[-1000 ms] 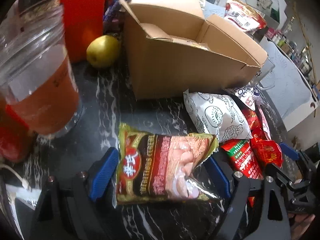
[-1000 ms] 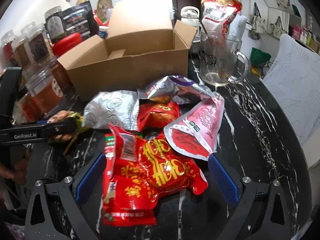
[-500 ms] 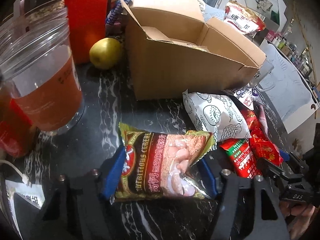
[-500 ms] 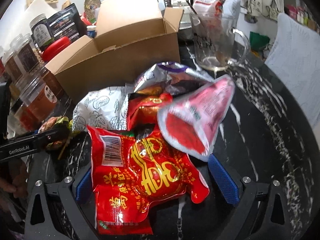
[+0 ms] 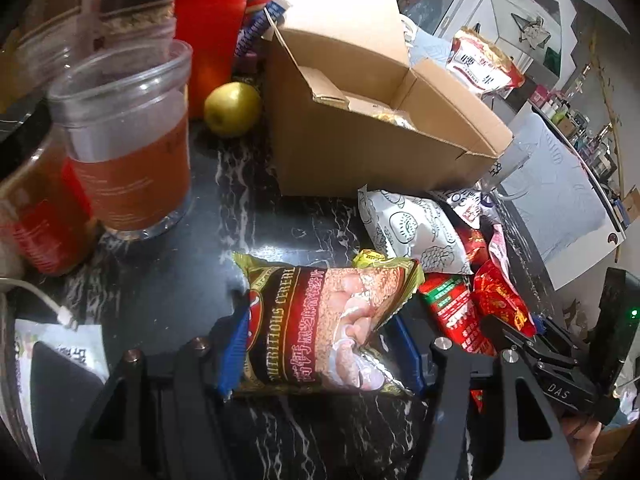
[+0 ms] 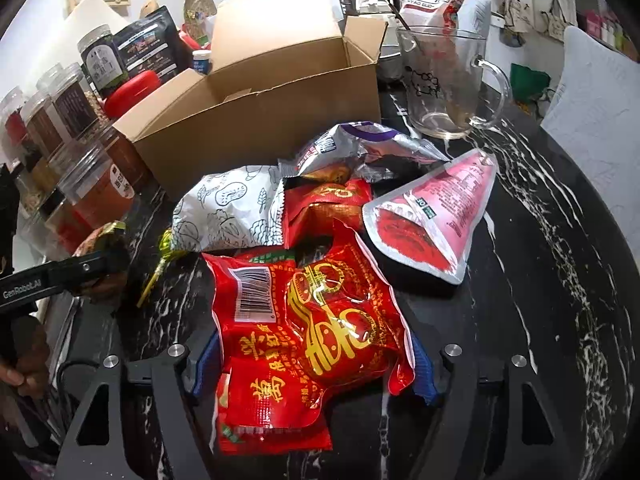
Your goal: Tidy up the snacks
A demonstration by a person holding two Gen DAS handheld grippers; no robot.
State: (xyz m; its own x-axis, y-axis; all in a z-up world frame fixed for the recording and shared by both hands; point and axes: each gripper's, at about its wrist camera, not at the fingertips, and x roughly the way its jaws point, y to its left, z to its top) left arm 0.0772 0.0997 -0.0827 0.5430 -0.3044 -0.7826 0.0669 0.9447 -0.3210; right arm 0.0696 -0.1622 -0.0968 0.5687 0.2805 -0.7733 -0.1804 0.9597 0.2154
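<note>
My left gripper (image 5: 320,354) is shut on a brown and gold cereal packet (image 5: 324,320) on the black marble counter. My right gripper (image 6: 310,364) is shut on a red snack packet (image 6: 308,328) with gold characters. An open cardboard box (image 5: 360,120) stands behind the snacks; it also shows in the right wrist view (image 6: 256,112). In front of the box lie a white patterned bag (image 6: 228,212), a silver and purple bag (image 6: 360,148), a small red packet (image 6: 328,208) and a pink pouch (image 6: 436,216).
Clear jars with orange contents (image 5: 128,148) and a red canister (image 5: 208,36) stand at the left. A yellow-green fruit (image 5: 232,108) sits beside the box. A glass mug (image 6: 448,84) stands right of the box. A green lollipop (image 6: 164,256) lies by the white bag.
Both grippers closed from open onto their packets: the left on the cereal packet, the right on the red packet. The pink pouch slid off to the right.
</note>
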